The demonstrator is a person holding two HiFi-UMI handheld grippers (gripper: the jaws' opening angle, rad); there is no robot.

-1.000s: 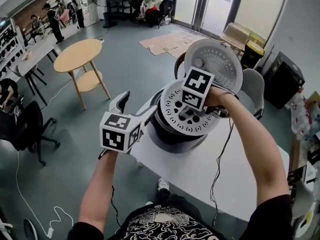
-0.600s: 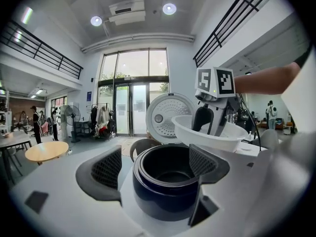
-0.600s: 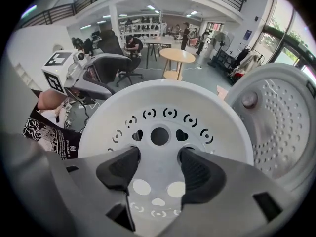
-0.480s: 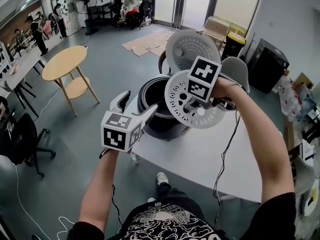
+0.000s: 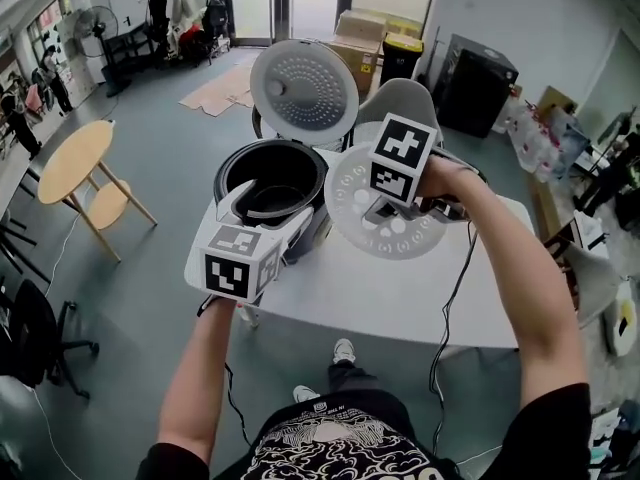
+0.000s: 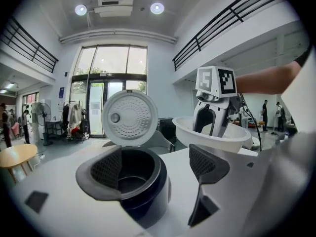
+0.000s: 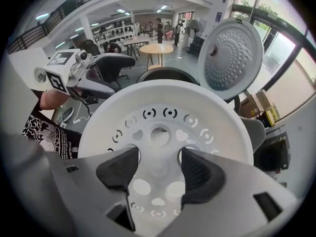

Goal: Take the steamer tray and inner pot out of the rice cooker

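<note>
The right gripper [image 7: 160, 169] has its two pads clamped on the middle of the one white steamer tray [image 7: 168, 107], each pad set in a hole. Only the right gripper view shows this, since in the head view the marker cube covers that grip. There the tray [image 5: 350, 193] hangs above the white table [image 5: 400, 298], at 3 o'clock from the single rice cooker [image 5: 222, 178]. The left gripper [image 6: 160, 164] has its jaws apart and holds nothing, at 6 o'clock from the cooker. The one dark inner pot [image 5: 270, 193] sits inside the cooker, with the open lid [image 5: 303, 86] at 12 o'clock.
</note>
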